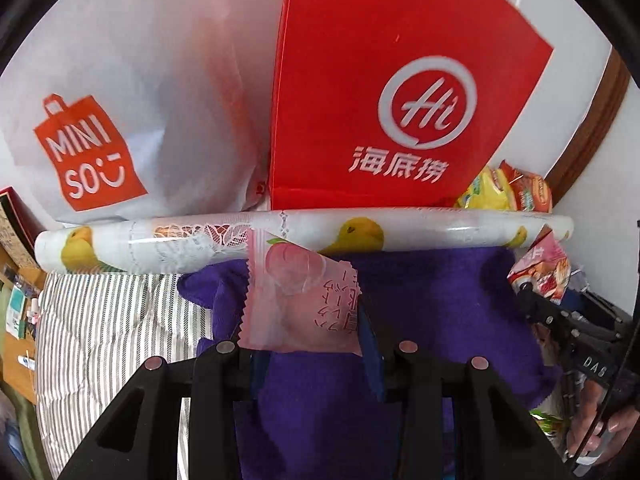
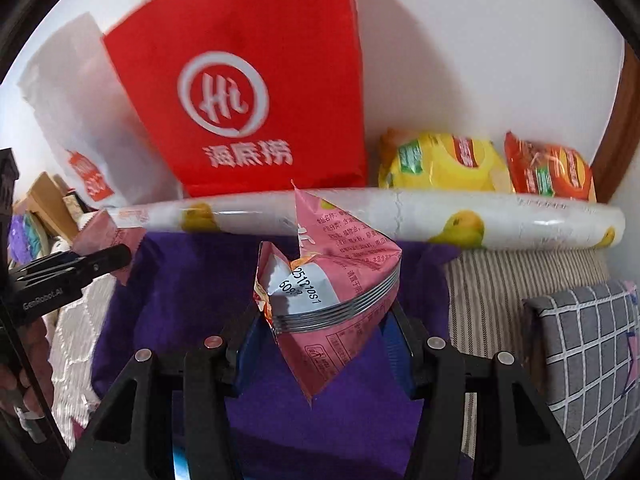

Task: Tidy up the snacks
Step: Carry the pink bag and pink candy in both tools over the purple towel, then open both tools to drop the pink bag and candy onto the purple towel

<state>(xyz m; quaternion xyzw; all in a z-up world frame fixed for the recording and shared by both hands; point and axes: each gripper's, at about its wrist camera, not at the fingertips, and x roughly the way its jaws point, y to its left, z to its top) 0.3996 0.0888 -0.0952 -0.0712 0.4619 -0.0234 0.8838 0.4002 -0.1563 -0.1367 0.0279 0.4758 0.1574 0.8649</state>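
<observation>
Two claws, both loaded: left claw [image 1: 304, 344] pinches peach snack pkt [image 1: 298, 300], right claw [image 2: 320, 328] pinches pink crumpled pkt [image 2: 332, 292]. Both hang over purple cloth [image 1: 440, 300], just short of duck-print roll [image 1: 360, 232] lying crosswise. Red bag [image 1: 380, 80] behind roll; white bag [image 1: 140, 100] left of it, nearer left claw. Roll blocks a low path.

Two pink snack packets held up over a purple cloth, two more snack bags by the wall.

The peach packet [image 1: 298, 300], pale pink with a peach printed on it, hangs upright, pinched at its lower edge. The crumpled pink packet [image 2: 332, 300], its printed back showing, tilts point-down. A yellow snack bag [image 2: 440, 162] and an orange-red snack bag [image 2: 550, 172] sit side by side behind the duck-print roll [image 2: 500, 216].
</observation>
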